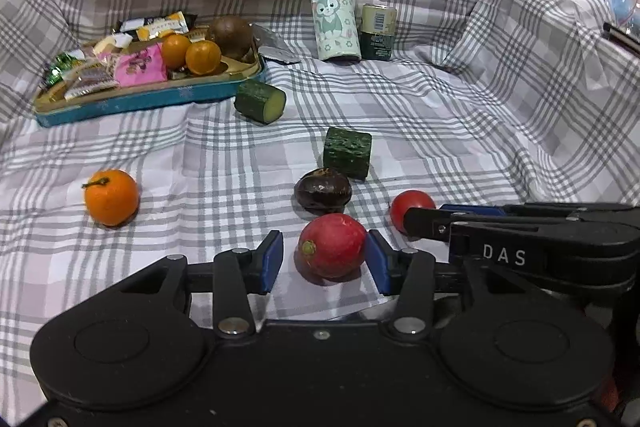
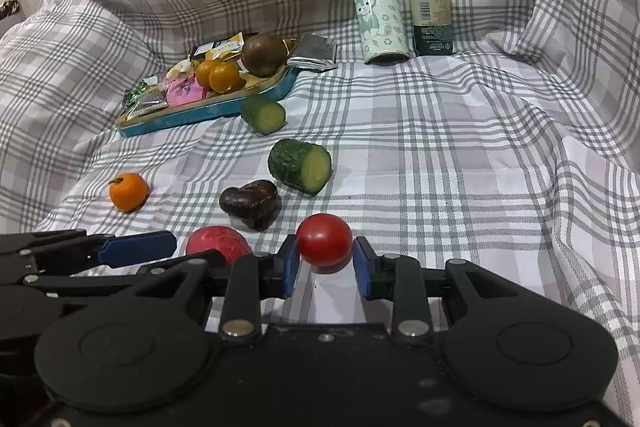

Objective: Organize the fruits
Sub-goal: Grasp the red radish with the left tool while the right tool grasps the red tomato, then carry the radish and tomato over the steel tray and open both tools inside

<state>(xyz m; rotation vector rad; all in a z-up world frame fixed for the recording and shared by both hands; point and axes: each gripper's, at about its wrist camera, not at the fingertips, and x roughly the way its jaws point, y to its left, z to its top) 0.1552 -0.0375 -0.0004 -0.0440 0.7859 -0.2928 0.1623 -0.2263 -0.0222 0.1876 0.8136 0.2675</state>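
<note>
Tomato (image 2: 325,239) sits pinched in the right hand-held gripper (image 2: 326,261); left hand-held gripper (image 1: 325,259) gapes around radish (image 1: 332,245).

Matte black plastic throughout. On the left gripper (image 1: 324,261), two round raised discs on a wide base, slim link bars pinned with silver rivets, short fingers capped with blue pads (image 1: 273,259). Same build on the right gripper (image 2: 326,269): black base, twin discs, silver pins, blue pads (image 2: 362,265). White letters "DAS" (image 1: 504,255) printed along its side.
</note>
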